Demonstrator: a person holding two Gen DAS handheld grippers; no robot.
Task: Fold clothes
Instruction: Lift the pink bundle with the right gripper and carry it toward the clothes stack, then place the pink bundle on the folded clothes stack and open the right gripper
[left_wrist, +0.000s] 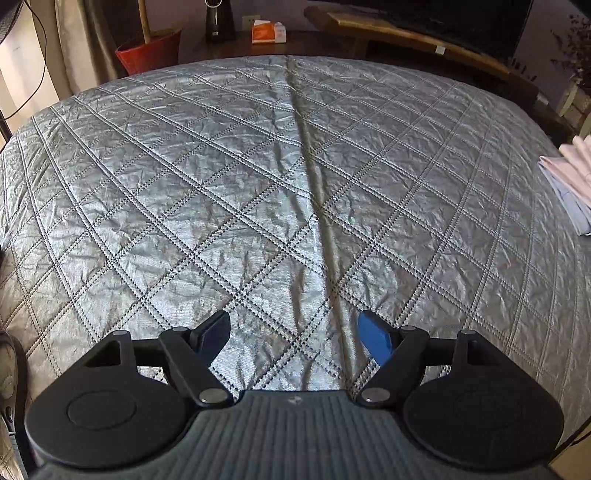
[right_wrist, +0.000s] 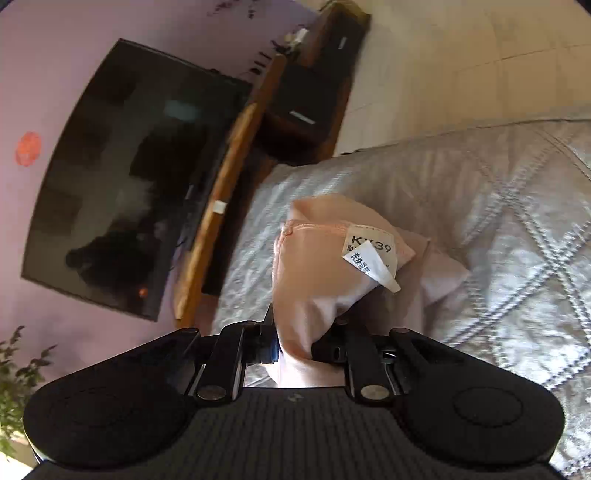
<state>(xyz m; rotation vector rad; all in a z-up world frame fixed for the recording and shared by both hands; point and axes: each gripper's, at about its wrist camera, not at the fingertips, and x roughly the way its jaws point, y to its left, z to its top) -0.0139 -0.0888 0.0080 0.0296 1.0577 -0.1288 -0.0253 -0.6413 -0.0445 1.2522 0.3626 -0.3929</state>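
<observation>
Left wrist view looks down over a grey quilted bedspread (left_wrist: 258, 177) with diamond stitching and a long crease running up its middle. The left gripper (left_wrist: 295, 336) hangs just above the cover with its two blue-tipped fingers (left_wrist: 375, 338) spread wide and nothing between them. At the right edge of this view lies a pale stack of folded cloth (left_wrist: 570, 184) on the bed. Beyond the far side of the bed stand a red bucket (left_wrist: 149, 55), an orange and white box (left_wrist: 269, 31) on a dark cabinet, and a wooden shelf (left_wrist: 406, 33) under a dark screen.

Right wrist view is rolled to one side, so the room appears tilted. The right gripper (right_wrist: 295, 341) is pinched on a pink garment (right_wrist: 321, 273), the cloth bunching up between the fingers and rising ahead of them. A white care label (right_wrist: 369, 254) sewn at the garment's hem faces the camera and reads something like "KX39", though the print is partly blurred. The rest of the garment drops behind onto the bedspread (right_wrist: 498, 206), with a paler fold lying just beside the bunched part. A television (right_wrist: 129, 177) hangs on the lilac wall above a wooden shelf (right_wrist: 221, 214), and a green plant (right_wrist: 14, 384) shows at the lower left.
</observation>
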